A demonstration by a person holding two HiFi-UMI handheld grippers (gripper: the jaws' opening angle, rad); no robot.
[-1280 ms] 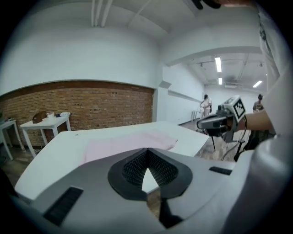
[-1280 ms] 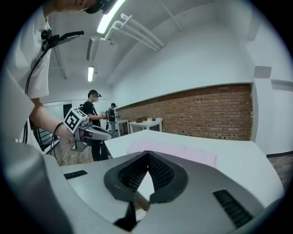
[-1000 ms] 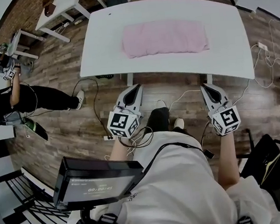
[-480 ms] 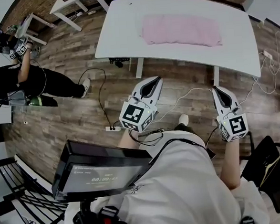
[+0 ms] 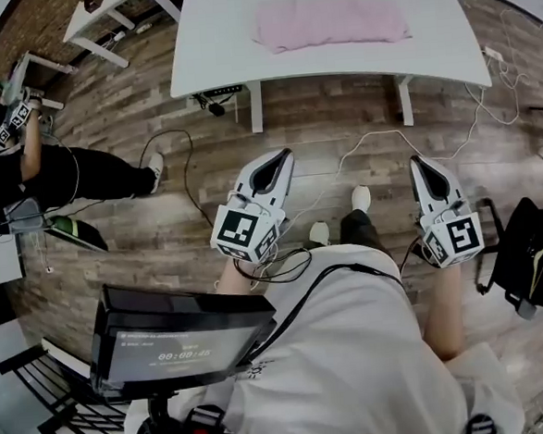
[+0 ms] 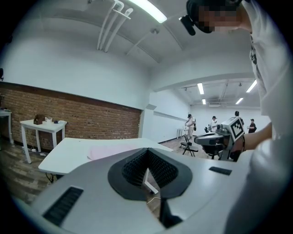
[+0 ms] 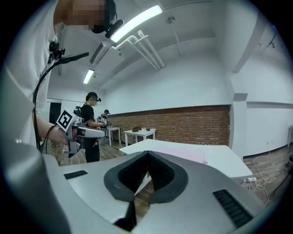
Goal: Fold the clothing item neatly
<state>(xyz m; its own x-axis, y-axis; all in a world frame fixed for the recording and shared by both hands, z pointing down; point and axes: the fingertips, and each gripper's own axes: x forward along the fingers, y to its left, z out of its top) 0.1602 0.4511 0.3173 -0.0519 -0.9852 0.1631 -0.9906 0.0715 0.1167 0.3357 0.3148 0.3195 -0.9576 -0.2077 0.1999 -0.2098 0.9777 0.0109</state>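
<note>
Pink garment (image 5: 330, 22) lying folded on white worktop (image 5: 214, 58), frame top — we are keeping left gripper (image 5: 270, 168) and right gripper (image 5: 426, 173) jaws closed, empty, lower centre.

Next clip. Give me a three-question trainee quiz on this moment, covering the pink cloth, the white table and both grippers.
1. Fill in: the jaws of the left gripper and the right gripper are both ___, with nothing between them.
2. True or false: the left gripper touches the folded pink cloth.
3. The pink cloth lies: A, on the white rectangular table; B, in the right gripper; C, on the person's lap.
Key: 1 shut; 2 false, it is well short of the table; 3 A.
</note>
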